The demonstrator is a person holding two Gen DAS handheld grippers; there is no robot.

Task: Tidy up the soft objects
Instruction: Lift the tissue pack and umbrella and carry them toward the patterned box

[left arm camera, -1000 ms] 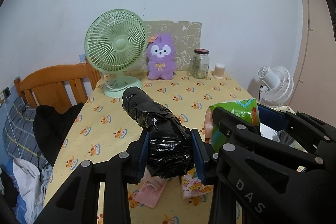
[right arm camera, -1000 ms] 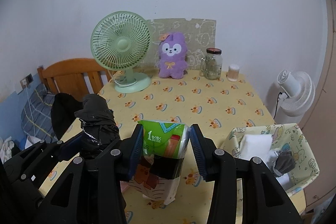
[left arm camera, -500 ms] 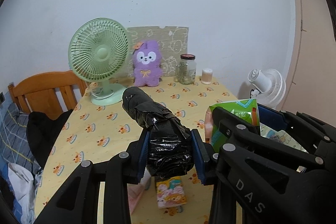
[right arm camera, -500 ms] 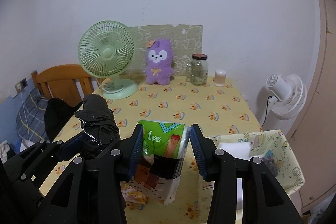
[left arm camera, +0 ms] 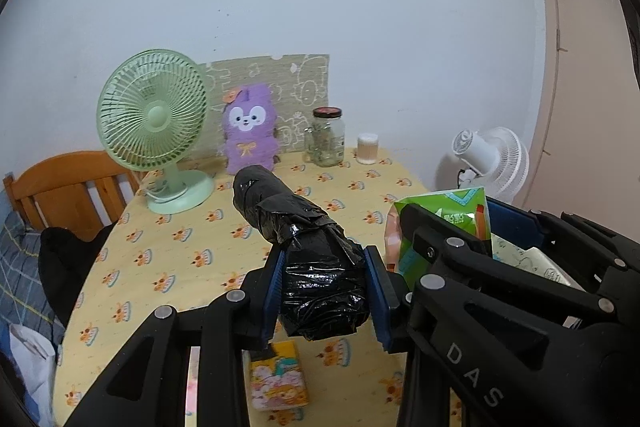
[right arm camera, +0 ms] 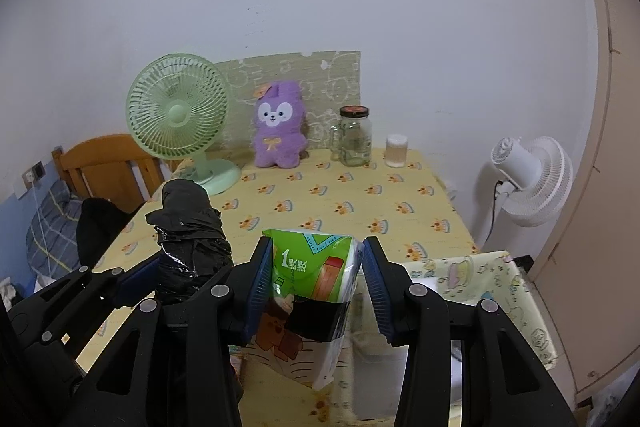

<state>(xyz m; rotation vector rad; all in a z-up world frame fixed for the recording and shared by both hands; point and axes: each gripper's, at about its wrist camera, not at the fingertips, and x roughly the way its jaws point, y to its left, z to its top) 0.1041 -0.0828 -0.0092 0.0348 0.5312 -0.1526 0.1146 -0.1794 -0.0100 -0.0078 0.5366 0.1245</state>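
My left gripper (left arm camera: 325,291) is shut on a black plastic-wrapped roll (left arm camera: 304,247), held above the yellow tablecloth (left arm camera: 192,251). The roll also shows in the right wrist view (right arm camera: 188,239). My right gripper (right arm camera: 316,283) is shut on a green tissue pack (right arm camera: 312,267), held above the table's near right corner; the pack also shows in the left wrist view (left arm camera: 436,219). A small yellow tissue packet (left arm camera: 278,379) lies on the table below the left gripper. A fabric storage basket (right arm camera: 500,291) with soft items stands at the right.
At the table's back stand a green desk fan (right arm camera: 180,119), a purple plush toy (right arm camera: 280,127), a glass jar (right arm camera: 354,137) and a small white container (right arm camera: 396,151). A wooden chair (left arm camera: 68,187) stands left. A white floor fan (right arm camera: 528,179) stands right.
Both grippers, still holding their loads, have pulled back and swung right; the table's back objects look smaller and the basket has come closer under the right gripper.
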